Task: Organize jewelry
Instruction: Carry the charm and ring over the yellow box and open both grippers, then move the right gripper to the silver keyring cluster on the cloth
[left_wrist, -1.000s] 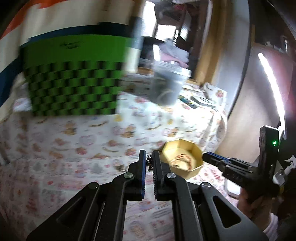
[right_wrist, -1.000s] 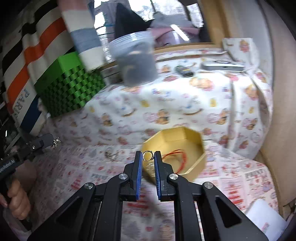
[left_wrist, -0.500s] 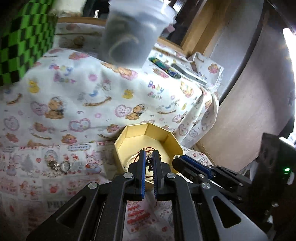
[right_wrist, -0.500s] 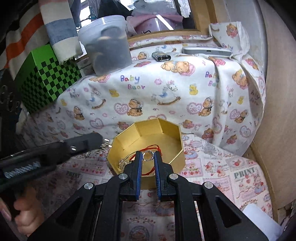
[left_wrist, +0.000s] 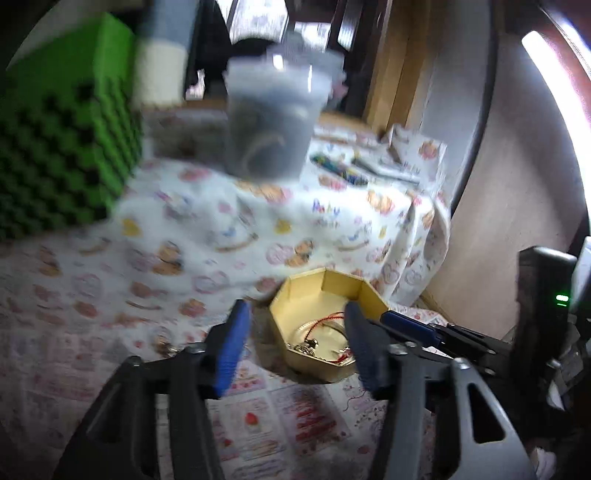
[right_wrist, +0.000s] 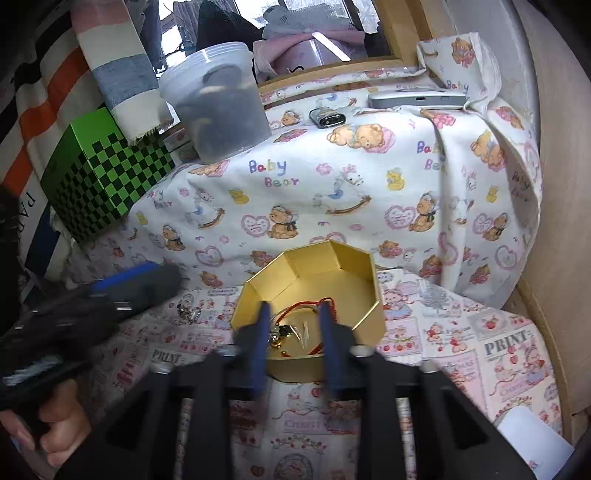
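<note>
A gold octagonal box (right_wrist: 364, 288) (left_wrist: 369, 295) sits on the printed cloth. It holds a red cord, a metal charm piece (right_wrist: 282, 332) and a thin ring. My right gripper (right_wrist: 291, 314) is open and empty over the box's near rim. My left gripper (left_wrist: 295, 317) is open and empty, just left of and above the box; it shows at the left in the right wrist view (right_wrist: 136, 280). A small silver jewelry piece (right_wrist: 188, 313) (left_wrist: 162, 341) lies on the cloth left of the box.
A green checkered box (right_wrist: 107, 184) stands at the back left. A clear plastic tub (right_wrist: 218, 110) with dark contents sits on the raised, cloth-covered ledge. A small dark device (right_wrist: 327, 117) and a silver flat device (right_wrist: 417, 99) lie behind. A wall panel runs along the right.
Both grippers were shut on small jewelry pieces over the box; both have opened and the pieces now lie in the box. The left gripper has drawn back to the left.
</note>
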